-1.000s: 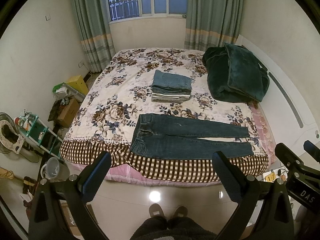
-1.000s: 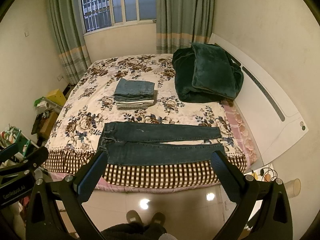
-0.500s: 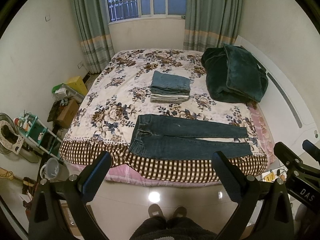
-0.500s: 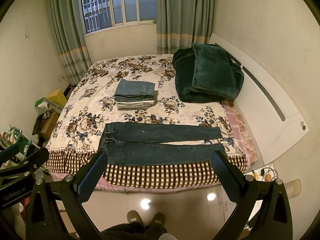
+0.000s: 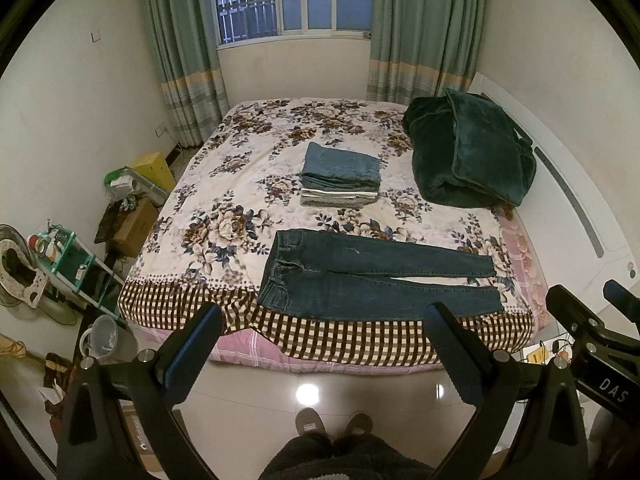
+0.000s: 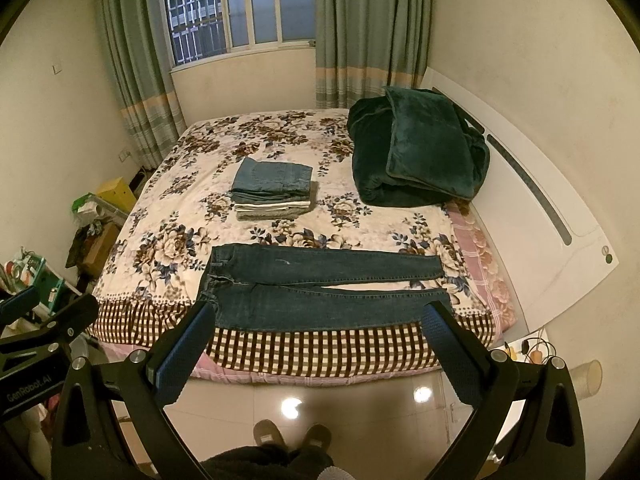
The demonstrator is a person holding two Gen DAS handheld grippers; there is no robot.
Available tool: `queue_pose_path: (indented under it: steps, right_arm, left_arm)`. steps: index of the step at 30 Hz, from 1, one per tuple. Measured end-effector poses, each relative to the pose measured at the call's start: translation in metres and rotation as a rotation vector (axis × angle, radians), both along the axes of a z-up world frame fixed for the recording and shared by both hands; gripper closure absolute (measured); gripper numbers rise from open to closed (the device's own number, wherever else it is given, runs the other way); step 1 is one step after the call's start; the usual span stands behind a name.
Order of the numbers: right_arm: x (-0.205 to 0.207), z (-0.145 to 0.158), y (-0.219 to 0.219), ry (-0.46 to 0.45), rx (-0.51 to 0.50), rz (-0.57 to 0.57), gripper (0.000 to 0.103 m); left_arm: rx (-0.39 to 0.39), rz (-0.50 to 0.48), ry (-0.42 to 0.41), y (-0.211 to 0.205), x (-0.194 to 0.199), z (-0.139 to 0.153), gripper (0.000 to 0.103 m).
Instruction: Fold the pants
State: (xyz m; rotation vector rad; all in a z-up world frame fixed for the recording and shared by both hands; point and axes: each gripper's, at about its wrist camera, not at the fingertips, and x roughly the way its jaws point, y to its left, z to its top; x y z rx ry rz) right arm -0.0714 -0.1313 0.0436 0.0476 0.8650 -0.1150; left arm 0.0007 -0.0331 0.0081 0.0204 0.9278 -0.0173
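Dark blue jeans (image 5: 372, 276) lie flat along the near edge of the floral bed (image 5: 240, 184), waistband to the left, legs to the right. They also show in the right wrist view (image 6: 320, 288). My left gripper (image 5: 324, 320) is open and empty, held well back from the bed over the floor. My right gripper (image 6: 320, 320) is also open and empty, at the same distance. The right gripper's body shows at the right edge of the left wrist view (image 5: 596, 336).
A stack of folded pants (image 5: 340, 180) sits mid-bed. A dark green blanket (image 5: 468, 152) is bundled by the white headboard (image 5: 568, 200). Shelves, boxes and a bucket (image 5: 104, 340) crowd the floor at left. My feet (image 5: 332, 424) stand on the shiny tiles.
Both views have shifted very slightly; the bed and jeans sit a touch lower and nearer. Both grippers stay open. Nothing on the bed has moved.
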Motion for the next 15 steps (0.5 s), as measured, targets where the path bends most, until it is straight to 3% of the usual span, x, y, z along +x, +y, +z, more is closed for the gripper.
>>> queue_pose_path:
  steps: [15]
  right_arm:
    - [-0.004, 0.009, 0.016, -0.002, -0.001, 0.003, 0.0]
  left_arm:
    - [-0.004, -0.002, -0.003, -0.004, 0.001, 0.003, 0.0]
